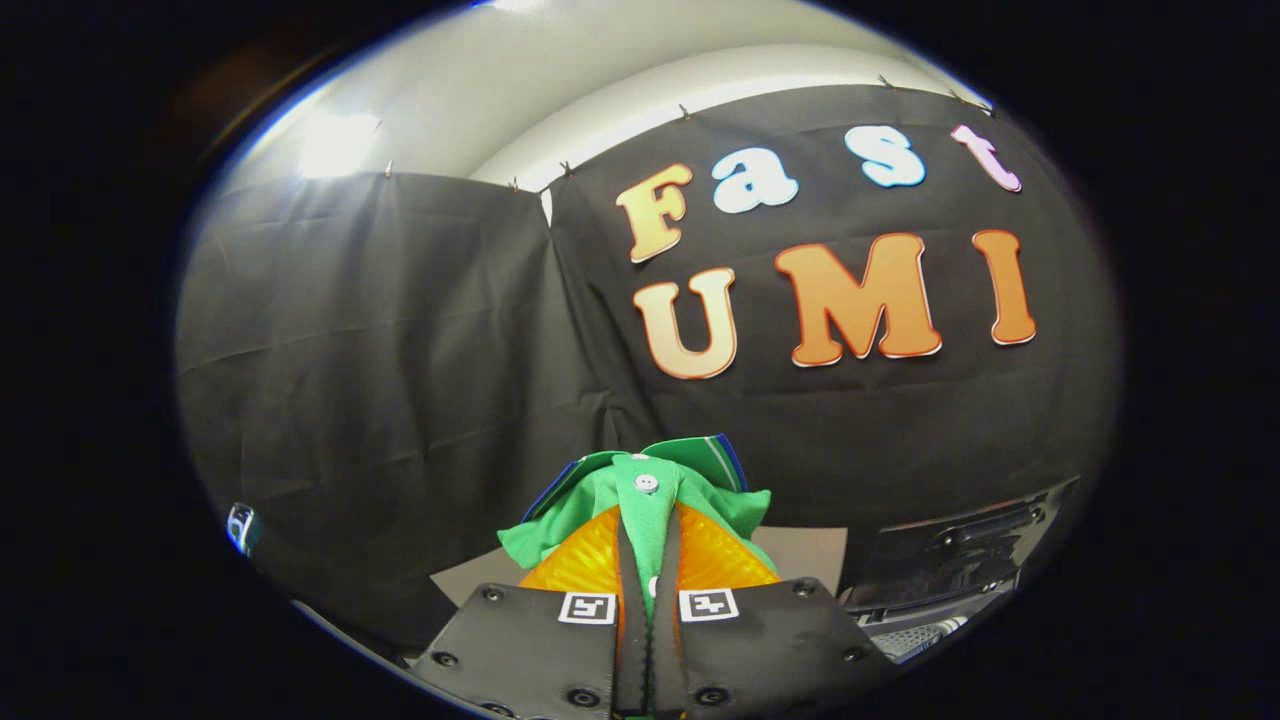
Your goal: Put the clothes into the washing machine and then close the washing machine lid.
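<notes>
Green shirt pinched in the gripper, held up in the air

The gripper (648,560) has both fingers squeezed onto a green garment (650,500) with a white button (647,484), bunched up between and just past them. Behind it hangs the booth's black cloth wall (380,330), white ceiling (560,80) above, and a grey surface (815,555) down low beyond the fingers

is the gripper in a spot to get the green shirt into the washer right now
Probably not yet. The gripper is shut on the green shirt, held up facing the black cloth wall. No washer opening shows ahead of the fingers, so it likely must swing over first.
</notes>
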A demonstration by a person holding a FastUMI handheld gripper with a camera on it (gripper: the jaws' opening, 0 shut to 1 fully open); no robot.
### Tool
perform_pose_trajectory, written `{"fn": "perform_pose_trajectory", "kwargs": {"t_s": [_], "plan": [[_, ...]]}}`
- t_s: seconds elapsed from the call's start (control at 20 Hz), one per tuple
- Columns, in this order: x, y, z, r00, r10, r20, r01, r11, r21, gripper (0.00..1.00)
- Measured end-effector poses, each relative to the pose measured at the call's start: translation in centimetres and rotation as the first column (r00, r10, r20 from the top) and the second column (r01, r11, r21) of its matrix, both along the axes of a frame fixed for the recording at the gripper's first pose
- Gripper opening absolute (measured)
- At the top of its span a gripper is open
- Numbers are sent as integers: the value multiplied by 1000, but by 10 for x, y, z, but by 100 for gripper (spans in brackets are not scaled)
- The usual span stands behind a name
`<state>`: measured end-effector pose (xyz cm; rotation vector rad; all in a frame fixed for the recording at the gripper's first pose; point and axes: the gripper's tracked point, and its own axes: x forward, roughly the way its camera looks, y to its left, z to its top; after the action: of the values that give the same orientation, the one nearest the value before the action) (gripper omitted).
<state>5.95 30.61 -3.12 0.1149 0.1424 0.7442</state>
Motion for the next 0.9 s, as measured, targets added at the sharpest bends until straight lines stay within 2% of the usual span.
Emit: {"fn": "perform_pose_trajectory", "kwargs": {"t_s": [0.15,0.45,0.9], "plan": [[8,-39,15,999,-36,19,36,999,5,10],[43,-132,29,988,-155,24,154,987,36,10],[94,-277,1,948,-316,-26,316,949,-6,10]]}}
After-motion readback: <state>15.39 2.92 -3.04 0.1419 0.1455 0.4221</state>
